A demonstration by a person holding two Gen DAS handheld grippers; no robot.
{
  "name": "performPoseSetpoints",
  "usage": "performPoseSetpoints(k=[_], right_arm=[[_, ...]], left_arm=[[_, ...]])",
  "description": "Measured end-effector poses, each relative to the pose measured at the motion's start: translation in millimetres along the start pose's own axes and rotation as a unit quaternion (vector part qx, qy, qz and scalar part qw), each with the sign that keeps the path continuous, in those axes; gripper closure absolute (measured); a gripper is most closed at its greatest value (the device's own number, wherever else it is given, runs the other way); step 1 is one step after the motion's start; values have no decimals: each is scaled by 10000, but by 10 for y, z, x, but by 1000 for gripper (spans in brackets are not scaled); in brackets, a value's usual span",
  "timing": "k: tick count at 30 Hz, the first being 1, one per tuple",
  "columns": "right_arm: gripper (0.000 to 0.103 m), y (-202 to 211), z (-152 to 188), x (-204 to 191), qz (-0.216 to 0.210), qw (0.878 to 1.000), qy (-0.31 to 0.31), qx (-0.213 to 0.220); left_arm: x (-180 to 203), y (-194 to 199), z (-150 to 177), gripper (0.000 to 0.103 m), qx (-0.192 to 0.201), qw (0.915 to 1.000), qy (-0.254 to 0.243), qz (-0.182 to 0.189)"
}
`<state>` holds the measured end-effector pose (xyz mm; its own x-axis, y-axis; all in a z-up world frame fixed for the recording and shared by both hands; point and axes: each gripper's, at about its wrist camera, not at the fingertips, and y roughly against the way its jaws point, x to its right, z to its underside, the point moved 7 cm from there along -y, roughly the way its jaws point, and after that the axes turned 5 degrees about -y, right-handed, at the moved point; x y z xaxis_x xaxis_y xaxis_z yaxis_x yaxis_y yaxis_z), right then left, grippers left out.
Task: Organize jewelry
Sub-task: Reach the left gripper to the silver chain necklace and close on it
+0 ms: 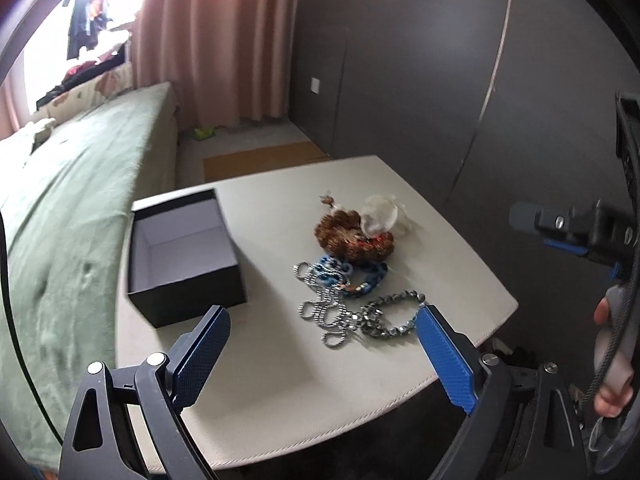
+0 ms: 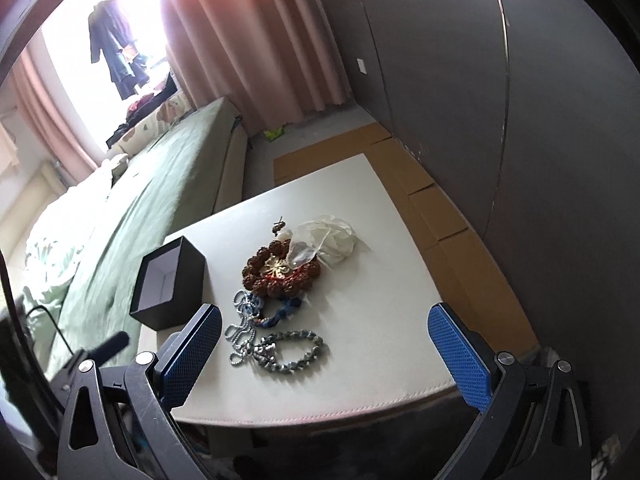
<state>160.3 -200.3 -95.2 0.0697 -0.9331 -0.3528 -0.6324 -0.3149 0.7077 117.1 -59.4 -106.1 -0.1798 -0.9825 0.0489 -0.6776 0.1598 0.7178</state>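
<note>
Here both grippers' jaws stand spread above the table's (image 2: 360, 392) near edge, box (image 1: 188, 256) at its left rim.

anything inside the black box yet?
Nothing visible. The open black rectangular box shows only bare pale lining on its floor and far walls. Its near wall hides the strip of floor just behind it. The jewelry pile lies outside, on the white table.

Box (image 1: 188, 256) left of jewelry (image 1: 348, 276), apparently apart.
</note>
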Motion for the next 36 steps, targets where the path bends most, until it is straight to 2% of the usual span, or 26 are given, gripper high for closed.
performPoseSetpoints(k=[3,11,19,20,22,24,25,28,29,30,34,36], right_arm=[[0,-55,-31,48,-11,10000,-70,-58],[0,-98,-173,249,-48,9991,-414,-48],[0,-135,-278,372,-109,9979,-637,-19],[0,-136,-285,378,-109,9978,-649,-19],[0,-158,-290,387,-105,9977,-669,-38],[0,-172,-290,389,-111,9977,-671,-64],[0,-191,-286,380,-108,9978,-656,-88],[0,-204,-265,361,-96,9981,-595,-134],[0,-209,-259,358,-93,9982,-577,-140],[0,-221,-252,345,-91,9983,-553,-156],[0,-284,-199,297,-160,9983,-494,-271],[0,-331,-152,268,-167,9982,-455,-358]], left_arm=[[76,-215,30,23,-254,9996,-88,93],[170,-715,68,31,-737,9971,-112,119],[235,-1035,132,39,-1096,9937,-12,240],[242,-1049,126,40,-1079,9940,-57,167],[253,-1051,112,50,-1082,9940,-132,117],[264,-1052,122,74,-1118,9933,-69,293],[265,-1053,143,74,-1190,9920,12,431],[228,-999,165,75,-1176,9923,-19,396],[213,-978,160,78,-1151,9926,-14,375],[184,-944,145,91,-1100,9932,28,375],[63,-811,96,100,-996,9932,302,522],[-3,-760,78,100,-948,9934,396,507]])
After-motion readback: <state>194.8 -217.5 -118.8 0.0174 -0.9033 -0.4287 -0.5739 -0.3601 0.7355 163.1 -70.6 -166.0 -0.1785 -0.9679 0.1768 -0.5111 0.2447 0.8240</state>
